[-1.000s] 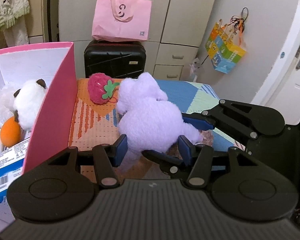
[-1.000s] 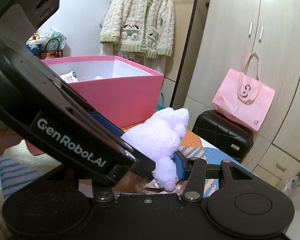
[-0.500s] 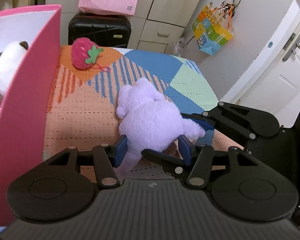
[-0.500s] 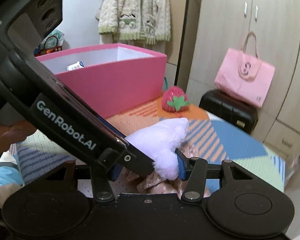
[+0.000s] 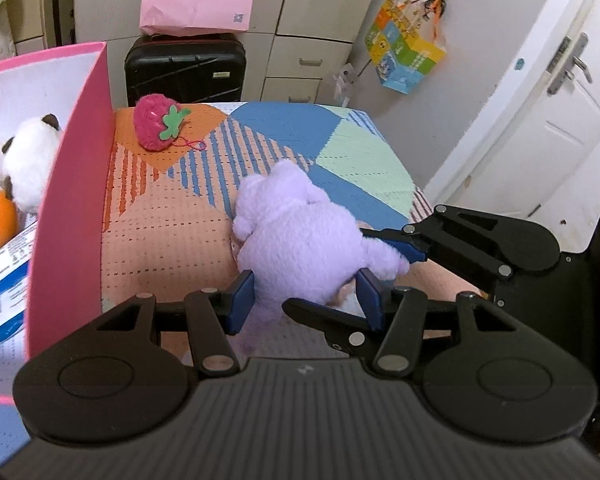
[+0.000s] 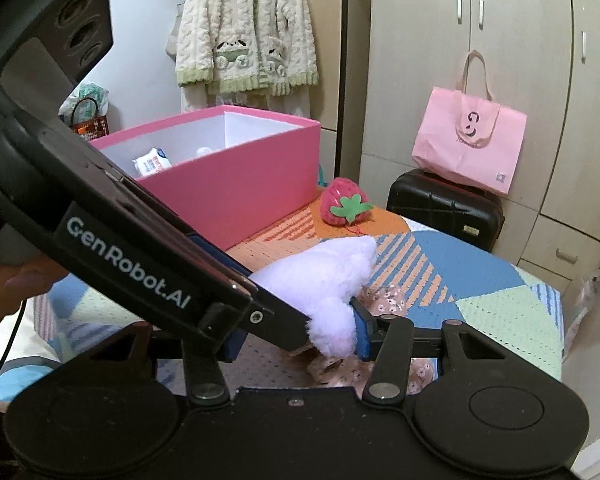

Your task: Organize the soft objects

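Both grippers are clamped on the same purple plush (image 5: 296,236), and the move to come turns on where the pink box (image 5: 72,184) lies from that shared hold. In the left wrist view the plush sits at frame centre, its rear squeezed between the left gripper's (image 5: 306,294) blue pads, its head pointing up the frame away from the camera, so its long axis runs roughly along the fingers. The right gripper (image 5: 404,254) comes in from the right edge and pinches a limb at the plush's lower right side; in the right wrist view that gripper (image 6: 296,338) shows the limb pressed against its right pad, while the left tool's black body crosses in front and hides the other pad. The plush seems to hang just above the patterned blanket (image 5: 340,148), though contact underneath cannot be ruled out. The box fills the left edge of the left view, its near wall well left of the plush, with a white plush (image 5: 28,160) already inside. The left hand is the nearer to it, so the carry likely goes leftward and over the wall. A strawberry plush (image 5: 156,128) still lies on the blanket at upper left, close beside the box.
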`<state>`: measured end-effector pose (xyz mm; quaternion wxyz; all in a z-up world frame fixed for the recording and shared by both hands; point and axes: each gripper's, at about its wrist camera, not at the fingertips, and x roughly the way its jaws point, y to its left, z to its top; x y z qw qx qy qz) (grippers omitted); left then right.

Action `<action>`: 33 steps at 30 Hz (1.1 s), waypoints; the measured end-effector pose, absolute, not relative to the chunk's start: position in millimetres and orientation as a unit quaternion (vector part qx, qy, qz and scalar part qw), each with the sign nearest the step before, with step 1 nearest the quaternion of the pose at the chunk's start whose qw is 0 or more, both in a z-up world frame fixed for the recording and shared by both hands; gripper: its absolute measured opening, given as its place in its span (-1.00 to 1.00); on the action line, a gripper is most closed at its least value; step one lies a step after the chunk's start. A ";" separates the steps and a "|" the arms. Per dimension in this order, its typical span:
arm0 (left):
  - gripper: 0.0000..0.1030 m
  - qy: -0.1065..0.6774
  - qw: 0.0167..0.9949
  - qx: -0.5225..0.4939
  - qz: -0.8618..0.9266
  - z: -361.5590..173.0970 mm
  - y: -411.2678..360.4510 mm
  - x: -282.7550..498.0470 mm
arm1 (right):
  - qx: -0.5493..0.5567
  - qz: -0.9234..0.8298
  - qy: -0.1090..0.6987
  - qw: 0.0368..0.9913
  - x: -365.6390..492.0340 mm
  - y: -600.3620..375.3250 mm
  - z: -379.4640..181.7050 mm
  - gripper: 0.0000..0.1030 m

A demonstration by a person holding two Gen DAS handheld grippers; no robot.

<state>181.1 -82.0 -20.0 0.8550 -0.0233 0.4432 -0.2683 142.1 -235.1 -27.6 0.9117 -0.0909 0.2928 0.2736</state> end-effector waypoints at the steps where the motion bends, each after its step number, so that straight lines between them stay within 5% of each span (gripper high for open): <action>1: 0.04 0.443 0.854 -0.021 -0.271 -16.9 -80.7 177.3 | -0.091 0.274 0.292 0.912 138.2 -234.7 -24.6 0.08; 18: 0.04 0.460 0.837 0.004 -0.295 19.2 -37.1 126.3 | -0.112 0.296 0.334 0.888 91.2 -191.1 17.5 0.10; 33: 0.04 0.424 0.868 -0.024 -0.257 58.9 56.5 109.0 | -0.141 0.350 0.289 0.880 91.1 -108.0 60.3 0.13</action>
